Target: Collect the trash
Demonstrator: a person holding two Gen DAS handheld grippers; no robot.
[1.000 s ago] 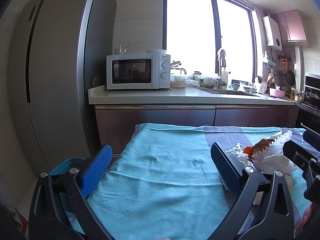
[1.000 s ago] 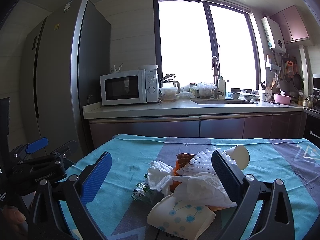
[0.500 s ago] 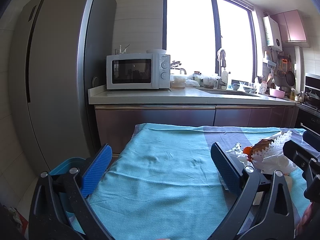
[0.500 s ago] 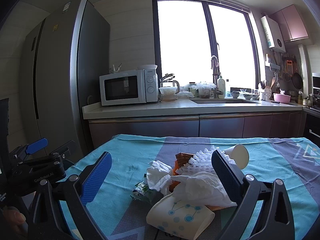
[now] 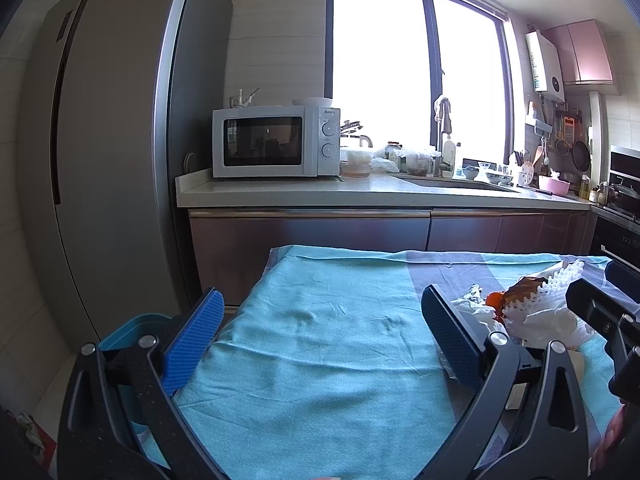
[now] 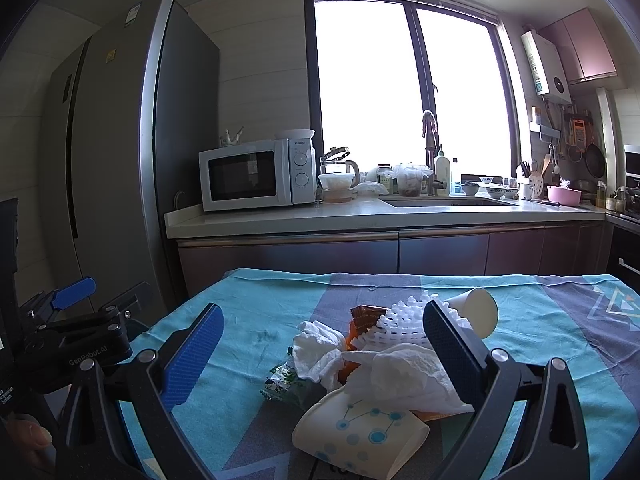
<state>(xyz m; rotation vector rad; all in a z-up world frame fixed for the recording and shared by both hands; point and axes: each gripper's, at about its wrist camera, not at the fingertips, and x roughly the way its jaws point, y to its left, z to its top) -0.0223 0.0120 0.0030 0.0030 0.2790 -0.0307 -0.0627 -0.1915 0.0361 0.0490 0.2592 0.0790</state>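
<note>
A heap of trash lies on the teal tablecloth (image 6: 256, 332): crumpled white tissues (image 6: 320, 350), white foam fruit netting (image 6: 400, 326), an orange-brown wrapper (image 6: 364, 316), a green wrapper (image 6: 284, 380), a crushed paper cup with blue dots (image 6: 360, 436) and a plain paper cup (image 6: 476, 310) on its side. My right gripper (image 6: 320, 352) is open, its fingers either side of the heap, just short of it. My left gripper (image 5: 320, 332) is open and empty over bare cloth; the heap (image 5: 528, 308) lies to its right. A blue bin (image 5: 132, 328) stands beyond the table's left edge.
A tall grey fridge (image 5: 100, 160) stands at the left. A counter (image 5: 360, 192) runs behind the table with a white microwave (image 5: 276, 142), a sink and kitchenware. The left gripper's body shows at the left of the right wrist view (image 6: 72, 336).
</note>
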